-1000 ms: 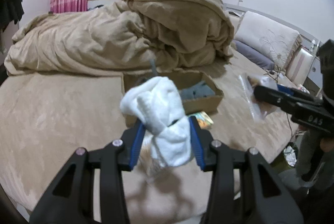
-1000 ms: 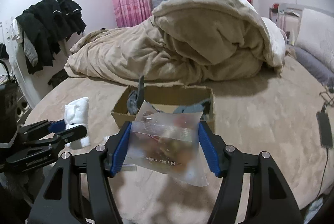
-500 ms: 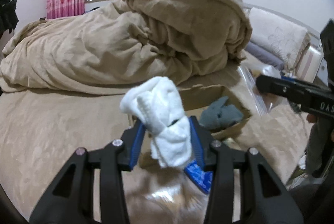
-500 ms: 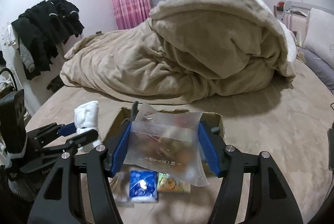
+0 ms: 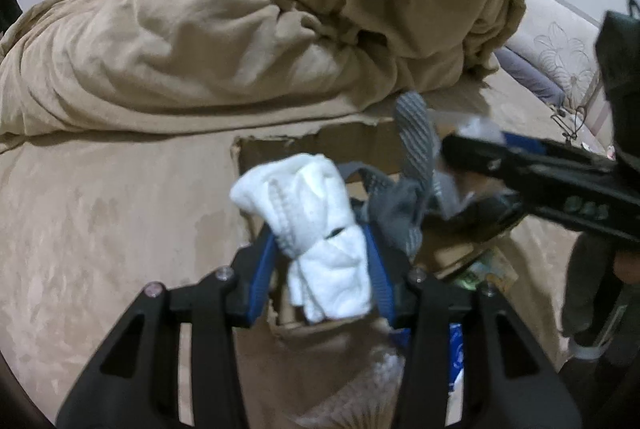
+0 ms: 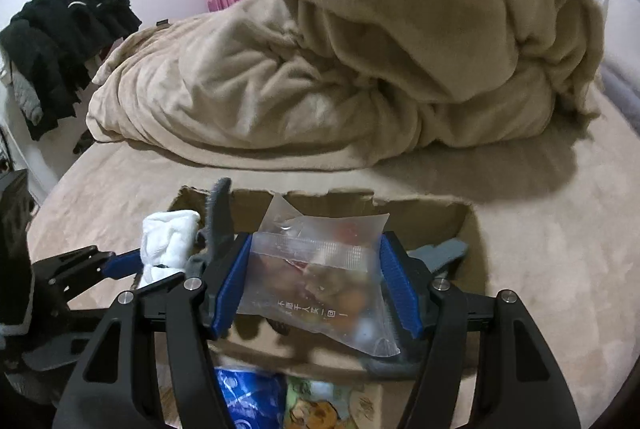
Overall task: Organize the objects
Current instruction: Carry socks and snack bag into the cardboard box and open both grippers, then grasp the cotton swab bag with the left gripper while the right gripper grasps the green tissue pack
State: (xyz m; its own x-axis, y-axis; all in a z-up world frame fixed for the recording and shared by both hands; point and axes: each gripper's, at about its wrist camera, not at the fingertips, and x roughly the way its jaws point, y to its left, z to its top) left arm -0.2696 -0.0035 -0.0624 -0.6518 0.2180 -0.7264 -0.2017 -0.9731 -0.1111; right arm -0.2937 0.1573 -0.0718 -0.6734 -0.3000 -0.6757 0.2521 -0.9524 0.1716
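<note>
My left gripper (image 5: 322, 261) is shut on a rolled white sock (image 5: 312, 225) and holds it over the left end of an open cardboard box (image 5: 304, 149). My right gripper (image 6: 316, 281) is shut on a clear snack bag (image 6: 320, 277) and holds it over the box's middle (image 6: 420, 205). Grey socks (image 5: 412, 169) lie in the box, one sticking up. The white sock (image 6: 168, 241) and left gripper also show at the left of the right wrist view. The right gripper (image 5: 520, 169) shows at the right of the left wrist view.
The box sits on a tan bed (image 6: 540, 249) in front of a heaped tan blanket (image 6: 380, 49). A blue packet (image 6: 248, 401) and a colourful packet (image 6: 320, 405) lie by the box's near side. Pillows (image 5: 560, 41) are at right; dark clothes (image 6: 64, 41) hang at left.
Both grippers have moved forward and down toward the box with their loads. They now hang over its opening, and the box fills more of each view.
</note>
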